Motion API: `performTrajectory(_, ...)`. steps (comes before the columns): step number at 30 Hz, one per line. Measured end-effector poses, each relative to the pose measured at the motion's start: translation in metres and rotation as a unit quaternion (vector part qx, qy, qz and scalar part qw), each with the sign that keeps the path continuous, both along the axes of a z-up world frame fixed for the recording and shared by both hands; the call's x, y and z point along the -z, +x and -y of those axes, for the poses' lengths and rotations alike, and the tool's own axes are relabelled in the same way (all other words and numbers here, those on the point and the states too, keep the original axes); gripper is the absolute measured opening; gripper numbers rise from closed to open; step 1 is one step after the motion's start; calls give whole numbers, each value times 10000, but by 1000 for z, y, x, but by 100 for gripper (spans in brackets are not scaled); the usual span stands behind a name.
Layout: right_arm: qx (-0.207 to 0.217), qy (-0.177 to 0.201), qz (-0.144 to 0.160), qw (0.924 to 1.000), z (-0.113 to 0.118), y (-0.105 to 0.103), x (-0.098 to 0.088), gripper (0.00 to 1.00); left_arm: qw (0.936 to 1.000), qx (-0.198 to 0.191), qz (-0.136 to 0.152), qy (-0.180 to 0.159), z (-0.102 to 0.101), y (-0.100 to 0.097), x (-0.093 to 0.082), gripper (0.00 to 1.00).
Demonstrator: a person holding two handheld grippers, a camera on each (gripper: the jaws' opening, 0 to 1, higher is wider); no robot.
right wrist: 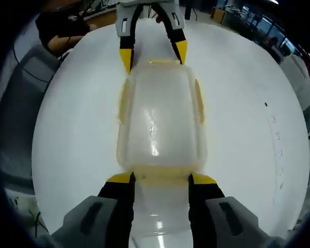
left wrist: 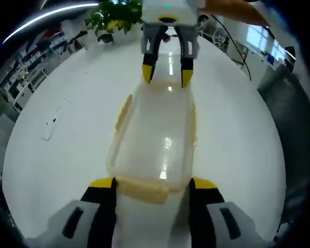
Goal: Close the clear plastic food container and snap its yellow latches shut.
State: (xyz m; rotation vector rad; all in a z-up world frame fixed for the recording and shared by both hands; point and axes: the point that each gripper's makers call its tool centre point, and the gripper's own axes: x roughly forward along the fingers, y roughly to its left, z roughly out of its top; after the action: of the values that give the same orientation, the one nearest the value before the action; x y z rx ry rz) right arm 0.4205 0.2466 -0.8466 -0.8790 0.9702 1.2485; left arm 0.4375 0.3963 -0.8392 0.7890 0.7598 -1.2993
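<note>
Both grippers, left [left wrist: 152, 185] and right [right wrist: 160, 180], jaws spread at opposite ends of the lidded clear container [right wrist: 160, 124], yellow latches [right wrist: 198, 101] along its sides, white table [right wrist: 248, 129].

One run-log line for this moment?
clear plastic food container, lid on | yellow end latches | left gripper, right gripper open, one per end

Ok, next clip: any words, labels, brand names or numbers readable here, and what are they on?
None readable.
Clear plastic food container: no label or print visible.
White table: a few faint dark marks, too small to read.
Left hand-held gripper and right hand-held gripper: no lettering visible.
</note>
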Motion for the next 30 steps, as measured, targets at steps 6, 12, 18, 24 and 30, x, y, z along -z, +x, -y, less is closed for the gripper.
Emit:
performTrajectory(6, -130, 23, 30, 9999, -2, 1, -1, 38, 9993, 222, -33, 286, -7, -9, 0, 48)
performTrajectory(12, -412, -99, 68, 9991, -3, 1, -1, 37, 9983, 293, -193, 470, -14, -17, 1, 34)
performTrajectory(18, -336, -167, 47, 9993, -4, -1, -1, 37, 9983, 333, -173, 452, -13, -14, 1, 34)
performTrajectory(24, -356, -428, 0, 9984, -4, 0, 0, 38, 9984, 275, -245, 423, -15, -10, 3, 34)
performTrajectory(30, -365, -619, -60, 9974, -4, 0, 1, 38, 9983, 299, -262, 430, -14, -9, 4, 34)
